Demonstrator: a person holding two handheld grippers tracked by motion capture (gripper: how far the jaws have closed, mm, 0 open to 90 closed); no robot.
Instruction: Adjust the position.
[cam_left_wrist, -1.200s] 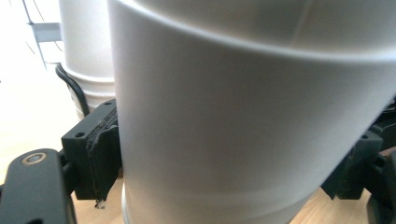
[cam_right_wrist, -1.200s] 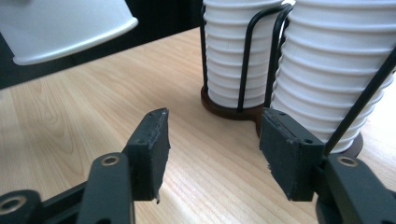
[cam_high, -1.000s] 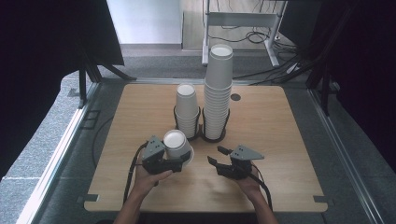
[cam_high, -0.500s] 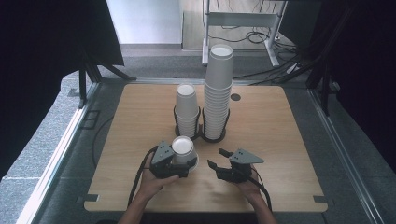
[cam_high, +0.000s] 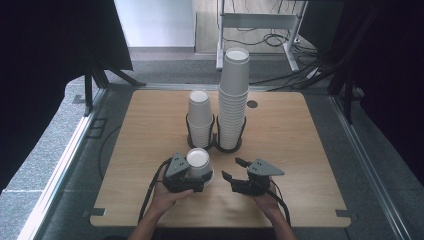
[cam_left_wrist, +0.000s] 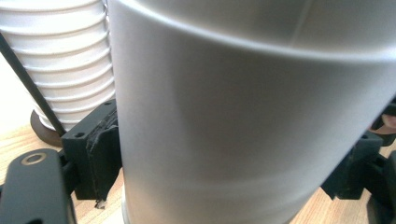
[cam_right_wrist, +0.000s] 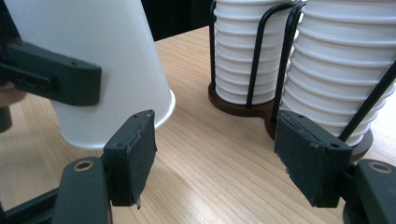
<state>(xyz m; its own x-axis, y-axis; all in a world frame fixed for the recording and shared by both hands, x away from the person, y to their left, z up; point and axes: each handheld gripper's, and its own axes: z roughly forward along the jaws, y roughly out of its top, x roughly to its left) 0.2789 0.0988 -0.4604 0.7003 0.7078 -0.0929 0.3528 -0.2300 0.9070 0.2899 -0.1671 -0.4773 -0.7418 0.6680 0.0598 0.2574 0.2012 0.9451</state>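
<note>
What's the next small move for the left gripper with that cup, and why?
Probably open the jaws and back off. The left gripper is shut on the upside-down paper cup, whose wide rim looks to rest on the table. The right gripper is open and apart from it, its jaws just having opened.

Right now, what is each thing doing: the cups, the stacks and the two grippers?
Single cup: rim down on the table, clamped by the left hand-held gripper.
Left hand-held gripper: shut on the single cup.
Right hand-held gripper: open, nothing between its jaws, which have just been opening.
Short stack: upright in its wire holder.
Tall stack: upright in its wire holder.
</note>
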